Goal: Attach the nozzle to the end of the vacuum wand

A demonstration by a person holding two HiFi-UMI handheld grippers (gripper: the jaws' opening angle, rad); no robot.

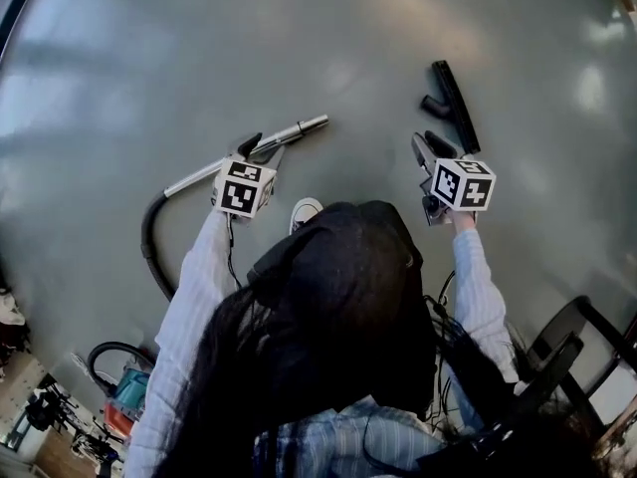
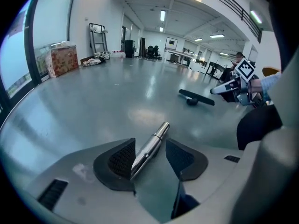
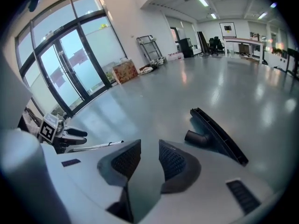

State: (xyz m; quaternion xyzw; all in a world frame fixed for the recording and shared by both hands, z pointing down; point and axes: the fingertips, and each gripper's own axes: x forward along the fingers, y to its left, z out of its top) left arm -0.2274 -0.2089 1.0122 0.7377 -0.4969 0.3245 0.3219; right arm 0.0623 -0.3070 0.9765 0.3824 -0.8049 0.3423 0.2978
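Down low, we hold both pairs of jaws apart over the grey floor [image 1: 328,38].
Our left gripper [image 2: 150,143] stands wide, the vacuum wand [image 2: 159,133] lying between its jaws, close to the left pad; we cannot tell if they touch. Our right gripper [image 3: 149,144] stands narrowly open, with nothing between its jaws. The black nozzle [image 3: 217,136] lies on the floor just far-right of it, well apart from the wand's end.

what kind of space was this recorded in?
Probably a large open office or lab hall: a wide polished grey floor, tall glass doors, desks and chairs at the far end, and strip lights overhead.
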